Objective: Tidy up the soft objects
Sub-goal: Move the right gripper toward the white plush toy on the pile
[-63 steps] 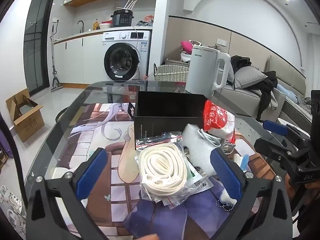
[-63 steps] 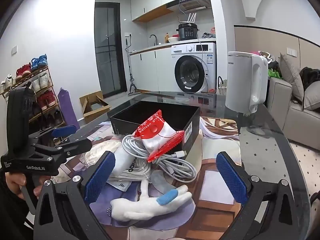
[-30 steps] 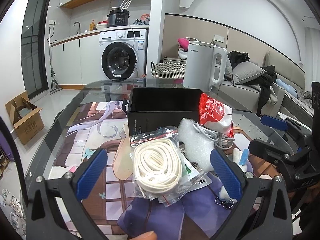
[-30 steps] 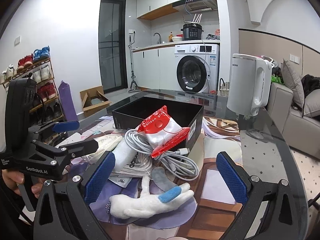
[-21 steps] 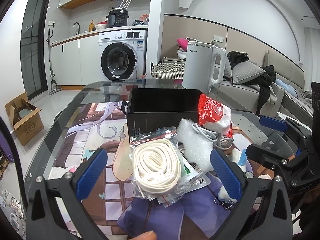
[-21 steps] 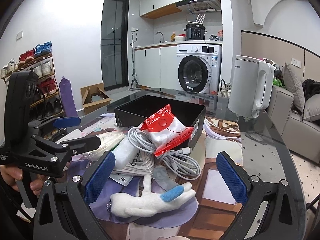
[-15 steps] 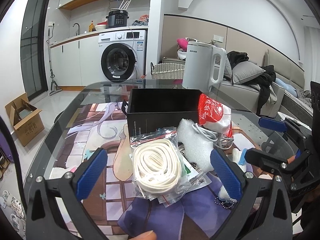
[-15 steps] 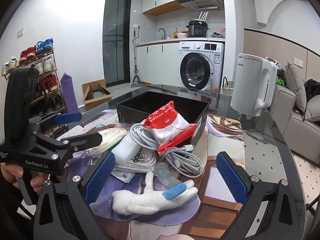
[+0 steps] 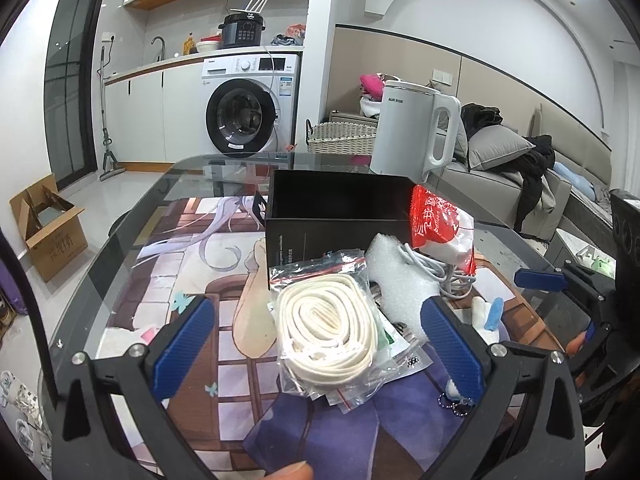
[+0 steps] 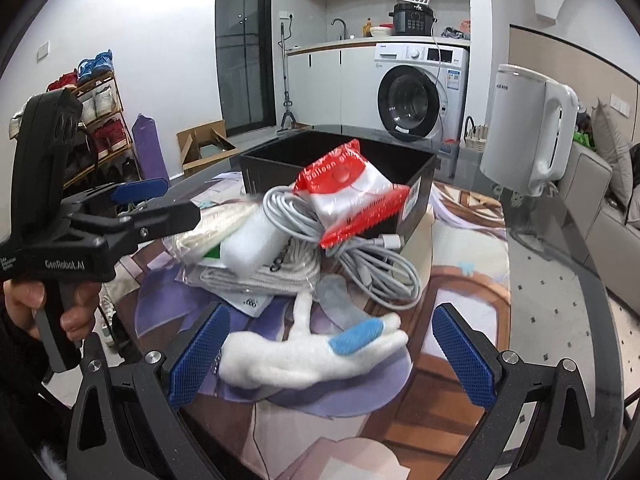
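Both tongs spread, nothing held: left tongs (image 9: 316, 346) frame the bagged strap (image 9: 328, 338), right tongs (image 10: 326, 354) frame the plush toy (image 10: 304, 354), beside the black box (image 9: 336, 210). Risk: slippery plastic squirts out, snagging the cable (image 10: 360, 256).

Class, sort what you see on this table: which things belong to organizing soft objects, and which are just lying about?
Belongs to the job:
white plush toy
bagged white strap
foam piece
red-and-white packet
black box

Just lying about:
white kettle
wicker basket
cardboard box

"GenRobot.AI" on left tongs (image 10: 156, 200); "AUX" on kettle (image 9: 408, 132)
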`<action>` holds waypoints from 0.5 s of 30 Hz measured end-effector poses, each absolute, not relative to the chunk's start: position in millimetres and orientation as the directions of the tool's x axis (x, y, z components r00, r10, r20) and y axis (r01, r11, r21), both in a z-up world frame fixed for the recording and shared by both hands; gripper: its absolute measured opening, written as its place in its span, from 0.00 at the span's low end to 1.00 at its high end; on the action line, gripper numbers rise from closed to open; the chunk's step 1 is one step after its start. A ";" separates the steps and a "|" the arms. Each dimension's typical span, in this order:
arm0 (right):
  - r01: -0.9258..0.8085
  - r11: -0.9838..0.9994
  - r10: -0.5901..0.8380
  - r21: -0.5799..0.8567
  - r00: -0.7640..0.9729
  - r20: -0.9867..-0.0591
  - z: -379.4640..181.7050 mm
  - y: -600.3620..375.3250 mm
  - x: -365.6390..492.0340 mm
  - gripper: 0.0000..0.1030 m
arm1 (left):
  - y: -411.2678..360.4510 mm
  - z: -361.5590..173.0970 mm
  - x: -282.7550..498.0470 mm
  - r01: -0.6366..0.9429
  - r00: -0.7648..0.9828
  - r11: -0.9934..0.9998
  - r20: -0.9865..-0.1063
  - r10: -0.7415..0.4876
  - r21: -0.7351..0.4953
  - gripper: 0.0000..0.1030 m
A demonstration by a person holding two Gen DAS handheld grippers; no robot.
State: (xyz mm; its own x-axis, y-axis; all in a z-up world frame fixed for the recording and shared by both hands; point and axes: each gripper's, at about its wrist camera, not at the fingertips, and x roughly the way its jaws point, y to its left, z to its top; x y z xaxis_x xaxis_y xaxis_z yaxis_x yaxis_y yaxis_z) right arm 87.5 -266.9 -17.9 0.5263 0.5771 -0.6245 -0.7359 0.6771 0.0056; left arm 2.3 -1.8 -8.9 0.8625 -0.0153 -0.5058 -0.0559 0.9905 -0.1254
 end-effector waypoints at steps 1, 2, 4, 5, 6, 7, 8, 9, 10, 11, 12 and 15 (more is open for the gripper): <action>-0.730 0.683 0.572 0.006 0.531 -0.625 -18.5 -267.9 88.4 1.00 | -2.7 -9.1 2.2 -0.056 0.863 0.991 -0.505 -0.014 -0.123 1.00; -0.723 0.691 0.568 0.005 0.538 -0.623 -18.2 -269.1 89.0 1.00 | -3.7 -9.2 2.0 -0.053 0.863 0.991 -0.505 -0.015 -0.120 1.00; -0.712 0.703 0.563 0.006 0.551 -0.617 -17.4 -271.4 91.5 1.00 | -3.4 -9.6 2.8 -0.049 0.863 0.992 -0.505 -0.016 -0.115 1.00; -0.706 0.708 0.558 0.003 0.556 -0.616 -16.9 -272.0 92.0 1.00 | -3.9 -10.2 3.2 -0.048 0.862 0.993 -0.506 -0.015 -0.111 1.00; -0.708 0.706 0.555 0.001 0.553 -0.622 -17.6 -272.0 92.1 1.00 | -4.4 -10.9 3.7 -0.048 0.860 0.993 -0.509 -0.014 -0.107 1.00; -0.714 0.700 0.554 0.000 0.543 -0.632 -18.7 -271.4 92.1 1.00 | -4.5 -11.3 4.0 -0.048 0.859 0.993 -0.511 -0.013 -0.106 1.00; -0.717 0.697 0.553 0.000 0.537 -0.637 -19.6 -270.5 91.9 1.00 | -3.9 -11.8 4.5 -0.050 0.859 0.993 -0.512 -0.012 -0.106 1.00; -0.720 0.694 0.552 0.007 0.527 -0.646 -21.3 -269.5 92.0 1.00 | -3.4 -11.6 5.2 -0.052 0.858 0.993 -0.513 -0.010 -0.106 1.00; -0.721 0.692 0.553 0.019 0.514 -0.655 -22.7 -269.0 91.5 1.00 | -2.9 -11.4 5.5 -0.054 0.858 0.993 -0.514 -0.009 -0.107 1.00; -0.722 0.691 0.553 0.037 0.495 -0.670 -25.3 -268.4 92.2 1.00 | -2.0 -11.4 5.7 -0.055 0.858 0.993 -0.513 -0.009 -0.109 1.00; -0.719 0.694 0.548 0.044 0.487 -0.680 -26.8 -268.5 91.3 1.00 | -1.6 -11.5 5.7 -0.056 0.858 0.992 -0.514 -0.009 -0.110 1.00; -0.700 0.712 0.528 0.062 0.475 -0.704 -31.0 -271.8 92.5 1.00 | -1.4 -12.9 6.1 -0.059 0.856 0.992 -0.517 -0.007 -0.110 1.00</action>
State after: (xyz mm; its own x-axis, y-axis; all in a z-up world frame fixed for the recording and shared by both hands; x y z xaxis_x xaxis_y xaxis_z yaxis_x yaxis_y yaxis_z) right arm 92.5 -271.8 -31.0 0.4750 0.5277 -0.7042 -0.6996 0.7119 0.0616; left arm 6.1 -1.4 -12.9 0.8559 -0.0067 -0.5171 -0.0589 0.9921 -0.1104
